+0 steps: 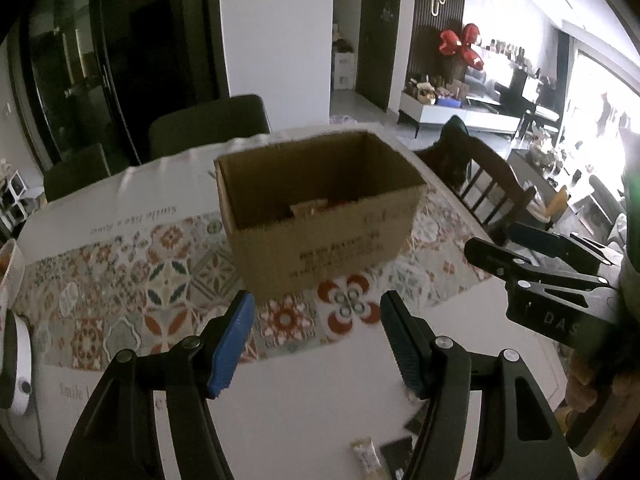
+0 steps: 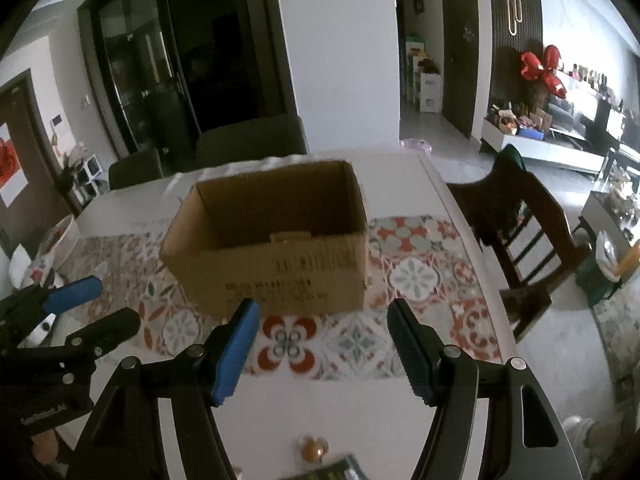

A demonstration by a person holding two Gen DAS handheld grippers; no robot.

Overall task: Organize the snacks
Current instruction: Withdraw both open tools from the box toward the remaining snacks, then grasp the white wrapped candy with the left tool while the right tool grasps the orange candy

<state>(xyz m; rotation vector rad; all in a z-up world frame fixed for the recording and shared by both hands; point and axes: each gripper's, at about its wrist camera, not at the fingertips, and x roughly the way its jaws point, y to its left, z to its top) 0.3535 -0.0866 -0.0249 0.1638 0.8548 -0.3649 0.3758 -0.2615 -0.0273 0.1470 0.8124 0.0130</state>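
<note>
An open cardboard box (image 1: 320, 216) stands on the patterned table runner; it also shows in the right wrist view (image 2: 276, 240). Snack packets lie inside it (image 1: 310, 209). My left gripper (image 1: 316, 344) is open and empty, held above the table short of the box. My right gripper (image 2: 322, 348) is open and empty, also short of the box; it shows at the right of the left wrist view (image 1: 516, 246). A pale snack bar (image 1: 366, 456) and dark packets (image 1: 398, 454) lie on the white table below the left gripper. A small round golden snack (image 2: 314, 451) and a dark green packet (image 2: 340, 470) lie below the right gripper.
The table (image 1: 300, 412) has a patterned runner (image 1: 132, 292). A wooden chair (image 2: 528, 236) stands at its right side, dark chairs (image 2: 248, 144) at the far side. A bowl (image 2: 60, 236) sits at the table's left edge. A white device (image 1: 18, 364) lies at the left.
</note>
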